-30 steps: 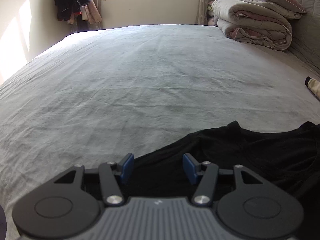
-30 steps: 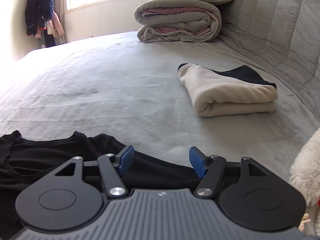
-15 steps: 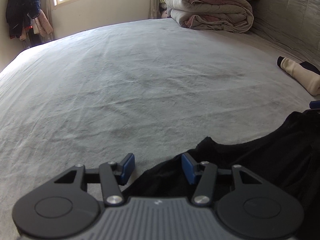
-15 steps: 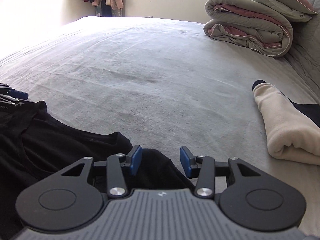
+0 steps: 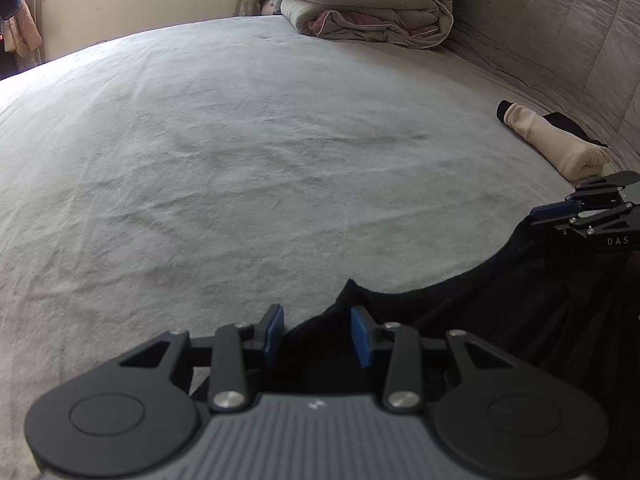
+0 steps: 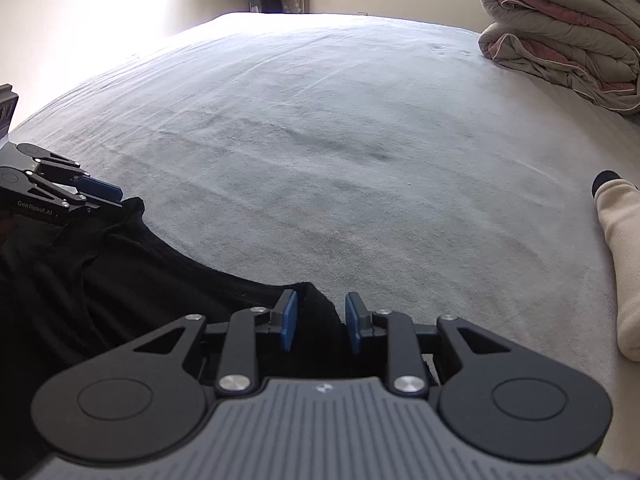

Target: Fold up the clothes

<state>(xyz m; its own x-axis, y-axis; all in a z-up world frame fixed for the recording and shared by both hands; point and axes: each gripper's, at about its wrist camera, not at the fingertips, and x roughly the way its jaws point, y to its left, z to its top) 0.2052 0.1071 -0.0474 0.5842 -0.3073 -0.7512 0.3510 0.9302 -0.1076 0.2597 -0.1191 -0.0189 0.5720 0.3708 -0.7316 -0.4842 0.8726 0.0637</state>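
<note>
Black garment (image 5: 500,320) spread low on the grey bed (image 5: 260,160), one raised corner of its edge standing between the fingers of each gripper. Left gripper (image 5: 317,334): narrow gap, blue pads flanking bunched fabric, contact not certain. Right gripper (image 6: 321,326): likewise narrow, black cloth filling the space between the pads, firm grip unclear. Cream folded garment (image 6: 624,264) well right of the right jaws. Folded duvet (image 5: 368,4) far ahead, beyond both jaws.
</note>
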